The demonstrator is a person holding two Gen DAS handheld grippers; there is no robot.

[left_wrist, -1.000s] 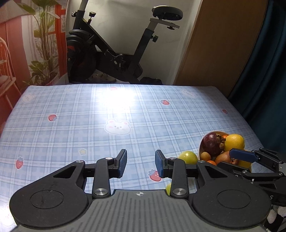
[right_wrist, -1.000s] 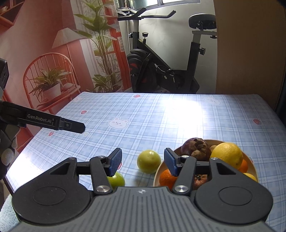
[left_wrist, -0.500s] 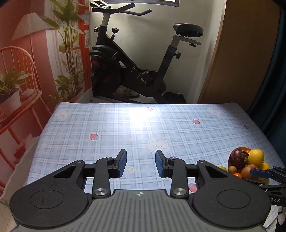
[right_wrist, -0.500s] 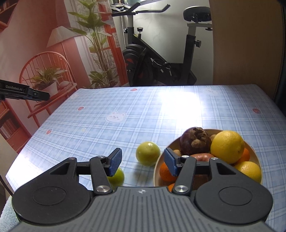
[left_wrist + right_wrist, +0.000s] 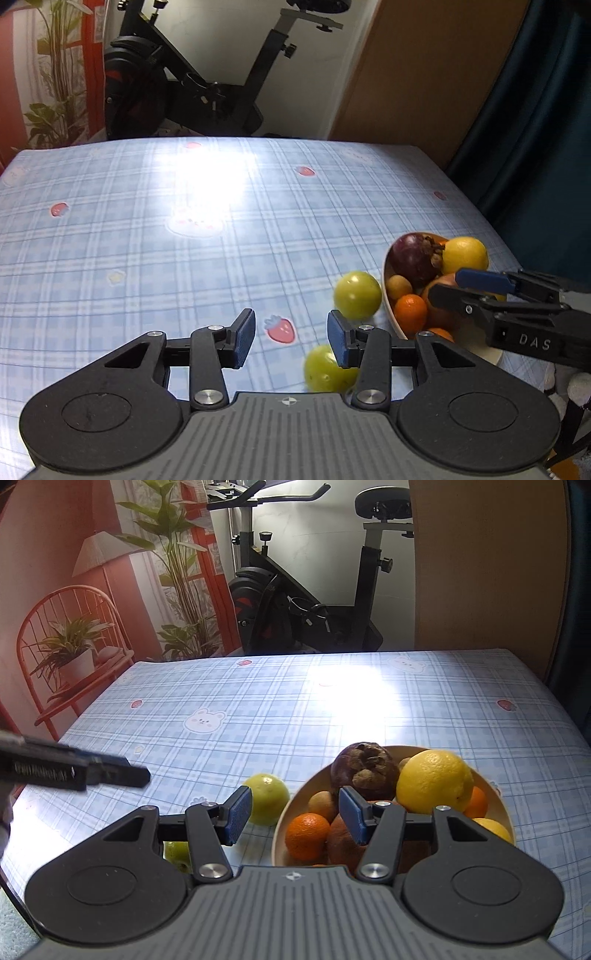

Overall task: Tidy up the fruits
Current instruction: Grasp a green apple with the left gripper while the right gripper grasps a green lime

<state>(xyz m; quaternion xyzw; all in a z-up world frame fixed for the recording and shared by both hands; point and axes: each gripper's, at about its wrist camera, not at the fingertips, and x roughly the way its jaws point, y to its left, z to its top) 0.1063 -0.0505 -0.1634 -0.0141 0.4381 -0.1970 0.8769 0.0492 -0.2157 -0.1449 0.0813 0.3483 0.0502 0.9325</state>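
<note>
Since half a second ago the left gripper (image 5: pixel 291 338) has dropped back toward the tabletop (image 5: pixel 147 240), jaws released and empty. Two green fruits (image 5: pixel 357 294) lie loose beside the bowl (image 5: pixel 280 830). The right gripper (image 5: pixel 295 814), also released, hovers over the bowl's rim. Next, seemingly: close on the nearer fruit (image 5: pixel 327 371).

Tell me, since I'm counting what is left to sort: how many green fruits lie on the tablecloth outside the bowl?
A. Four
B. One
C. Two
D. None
C. Two green fruits lie on the tablecloth outside the bowl: one green fruit beside its rim, the other green fruit nearer, partly behind the open left gripper.
</note>
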